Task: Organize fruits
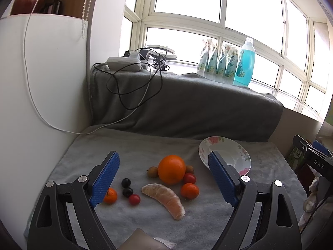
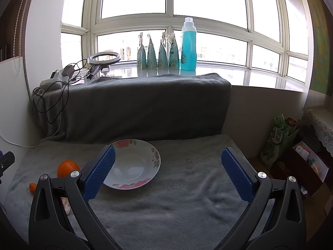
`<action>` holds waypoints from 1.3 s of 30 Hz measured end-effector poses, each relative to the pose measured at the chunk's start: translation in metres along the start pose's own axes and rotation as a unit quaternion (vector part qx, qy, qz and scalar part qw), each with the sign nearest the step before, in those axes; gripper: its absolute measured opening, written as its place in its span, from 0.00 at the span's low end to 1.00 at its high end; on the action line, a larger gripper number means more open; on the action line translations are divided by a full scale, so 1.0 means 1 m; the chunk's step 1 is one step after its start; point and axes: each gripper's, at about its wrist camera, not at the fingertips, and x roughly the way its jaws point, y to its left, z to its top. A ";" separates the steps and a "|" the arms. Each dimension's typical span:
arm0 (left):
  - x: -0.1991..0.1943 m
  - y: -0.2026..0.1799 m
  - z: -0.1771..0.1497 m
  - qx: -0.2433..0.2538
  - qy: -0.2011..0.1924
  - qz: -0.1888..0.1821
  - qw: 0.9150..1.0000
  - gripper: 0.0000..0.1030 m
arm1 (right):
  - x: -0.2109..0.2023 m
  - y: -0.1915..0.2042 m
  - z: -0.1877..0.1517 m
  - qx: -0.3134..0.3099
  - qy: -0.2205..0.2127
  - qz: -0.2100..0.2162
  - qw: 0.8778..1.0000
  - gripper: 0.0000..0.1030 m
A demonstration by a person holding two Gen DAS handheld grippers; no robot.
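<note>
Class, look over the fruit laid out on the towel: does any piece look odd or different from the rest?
Yes. One peeled citrus segment lies bare on the grey towel, in front of the big orange. Every other fruit is whole and unpeeled. The plate holds no fruit yet.
</note>
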 end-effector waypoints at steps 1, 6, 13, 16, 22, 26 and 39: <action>-0.001 0.000 0.000 -0.001 0.000 0.000 1.000 0.85 | 0.000 0.000 0.000 0.000 0.000 0.000 1.000 1.00; 0.001 -0.001 0.000 -0.001 0.001 -0.001 1.000 0.85 | 0.001 0.000 -0.001 0.001 0.001 -0.001 1.000 1.00; 0.002 -0.003 -0.001 -0.002 0.002 -0.003 1.000 0.85 | 0.001 0.000 0.000 0.001 0.001 -0.001 1.000 1.00; 0.002 -0.003 -0.001 -0.002 0.002 -0.003 1.000 0.85 | 0.001 0.000 -0.001 0.000 0.001 -0.001 1.000 1.00; 0.002 -0.004 -0.002 -0.002 0.002 -0.004 1.000 0.85 | 0.000 0.000 -0.002 0.003 0.002 -0.002 1.000 1.00; 0.002 -0.005 -0.003 -0.002 0.003 -0.004 1.000 0.85 | 0.000 0.000 -0.002 0.002 0.002 -0.002 1.000 1.00; 0.002 -0.006 -0.003 -0.003 0.002 -0.005 1.000 0.85 | 0.000 -0.002 -0.003 0.004 0.003 -0.003 1.000 1.00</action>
